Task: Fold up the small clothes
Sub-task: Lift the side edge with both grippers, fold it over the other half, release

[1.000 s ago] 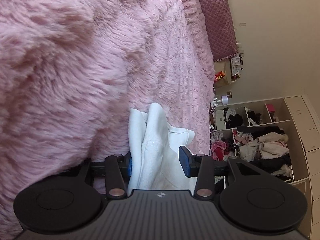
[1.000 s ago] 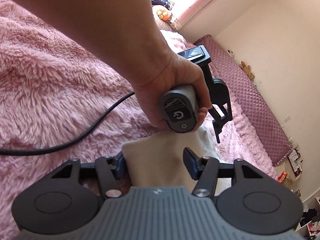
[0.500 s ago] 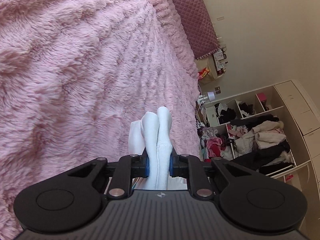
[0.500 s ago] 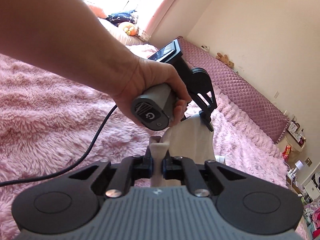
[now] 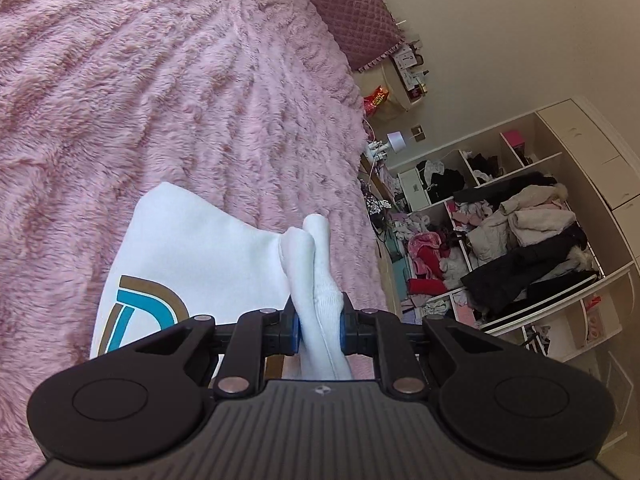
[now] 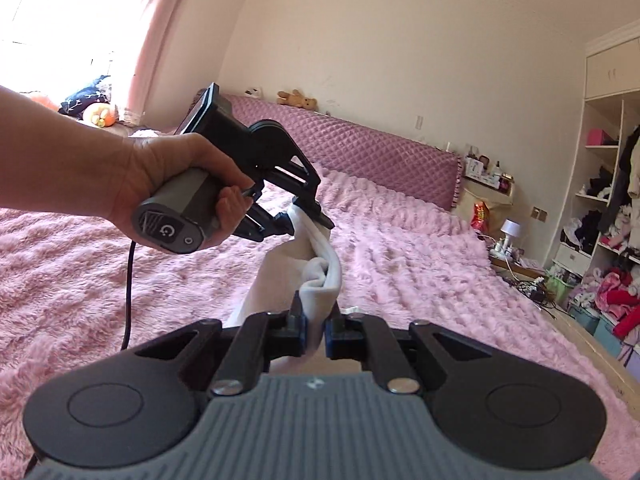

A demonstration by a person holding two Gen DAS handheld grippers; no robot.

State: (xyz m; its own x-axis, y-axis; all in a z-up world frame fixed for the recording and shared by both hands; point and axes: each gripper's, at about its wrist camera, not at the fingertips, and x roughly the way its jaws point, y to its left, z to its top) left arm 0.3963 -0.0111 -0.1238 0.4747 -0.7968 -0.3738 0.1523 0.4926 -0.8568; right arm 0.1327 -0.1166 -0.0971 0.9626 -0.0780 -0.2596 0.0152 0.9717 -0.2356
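Both grippers now lifted off pink fluffy bedspread (image 5: 168,80). Left gripper (image 5: 319,326) and right gripper (image 6: 314,326) each clamped on bunched edge of small white knit garment with teal-brown print (image 5: 208,252), centre frame. Light, limp, sags; grip corners.

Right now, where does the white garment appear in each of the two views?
Left wrist: white garment at lower centre-left, its bunched edge pinched in the left gripper.
Right wrist: it hangs at centre, from the left gripper to the right gripper.
Shared landmark: quilted headboard.
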